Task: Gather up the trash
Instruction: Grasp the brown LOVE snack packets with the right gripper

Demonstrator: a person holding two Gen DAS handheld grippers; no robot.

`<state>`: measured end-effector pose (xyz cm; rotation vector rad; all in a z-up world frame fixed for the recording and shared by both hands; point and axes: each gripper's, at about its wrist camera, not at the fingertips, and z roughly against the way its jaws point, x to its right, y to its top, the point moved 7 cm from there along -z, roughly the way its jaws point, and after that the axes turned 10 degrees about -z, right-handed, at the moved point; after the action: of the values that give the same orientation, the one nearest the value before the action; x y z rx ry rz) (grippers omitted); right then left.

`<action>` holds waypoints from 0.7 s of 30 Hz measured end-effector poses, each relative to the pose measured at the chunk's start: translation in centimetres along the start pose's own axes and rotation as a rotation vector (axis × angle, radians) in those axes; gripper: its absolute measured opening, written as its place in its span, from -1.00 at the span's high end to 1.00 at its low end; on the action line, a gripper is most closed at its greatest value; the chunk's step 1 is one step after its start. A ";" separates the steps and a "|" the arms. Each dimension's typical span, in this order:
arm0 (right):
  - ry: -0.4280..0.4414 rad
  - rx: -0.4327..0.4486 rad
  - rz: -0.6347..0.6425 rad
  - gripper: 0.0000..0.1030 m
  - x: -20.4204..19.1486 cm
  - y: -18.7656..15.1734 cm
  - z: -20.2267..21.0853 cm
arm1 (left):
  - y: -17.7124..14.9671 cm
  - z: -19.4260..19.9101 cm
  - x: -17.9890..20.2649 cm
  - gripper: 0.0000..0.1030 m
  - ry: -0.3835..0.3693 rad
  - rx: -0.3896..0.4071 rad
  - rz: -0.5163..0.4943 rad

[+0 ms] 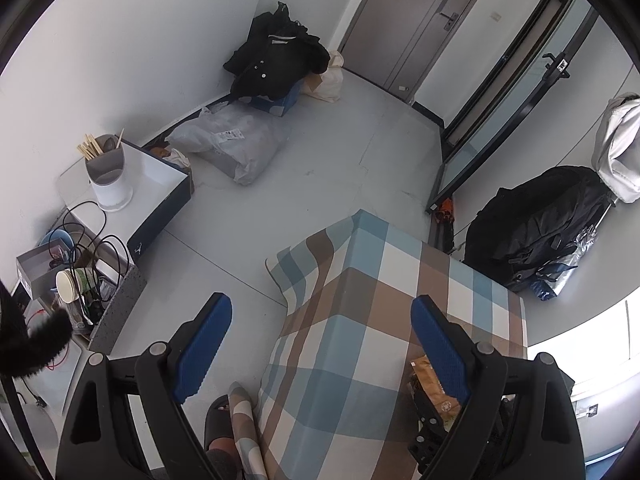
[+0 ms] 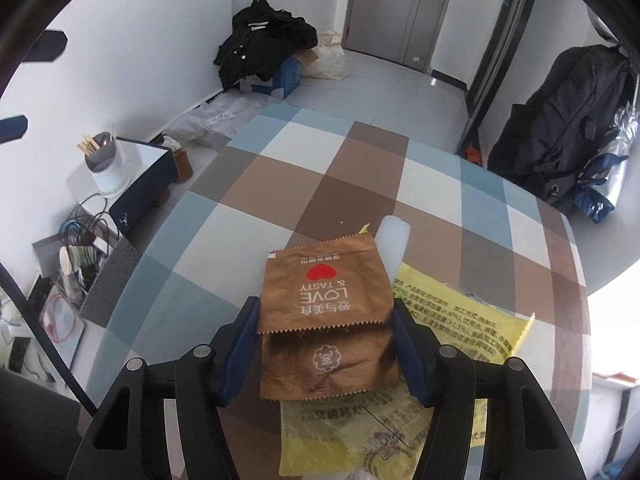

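Right claw: narrowed onto a brown wrapper, its blue pads pressing the wrapper's two side edges.
Brown wrapper: folded over itself, held just above the table; red heart and "LOVE & TASTY" print face up.
Yellow wrapper: flat on the table, partly under the brown wrapper.
Left claw: wide apart and holding nothing, over the table's edge.
Table: covered in a blue, brown and white check cloth.
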<state>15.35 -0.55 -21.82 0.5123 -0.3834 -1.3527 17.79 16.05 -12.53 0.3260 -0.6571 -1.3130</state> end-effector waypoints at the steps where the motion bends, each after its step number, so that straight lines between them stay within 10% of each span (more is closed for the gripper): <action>1: 0.020 0.003 -0.006 -0.21 0.0 0.0 0.3 | 0.0 -0.1 0.0 -0.73 0.002 -0.004 0.000; 21: 0.200 0.112 -0.085 -0.24 2.1 1.5 6.9 | -1.0 -1.2 0.5 -0.73 0.034 -0.048 -0.047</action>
<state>13.23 -3.33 -15.34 0.7578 -0.2760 -1.3528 17.78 15.11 -13.91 0.3259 -0.5921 -1.3635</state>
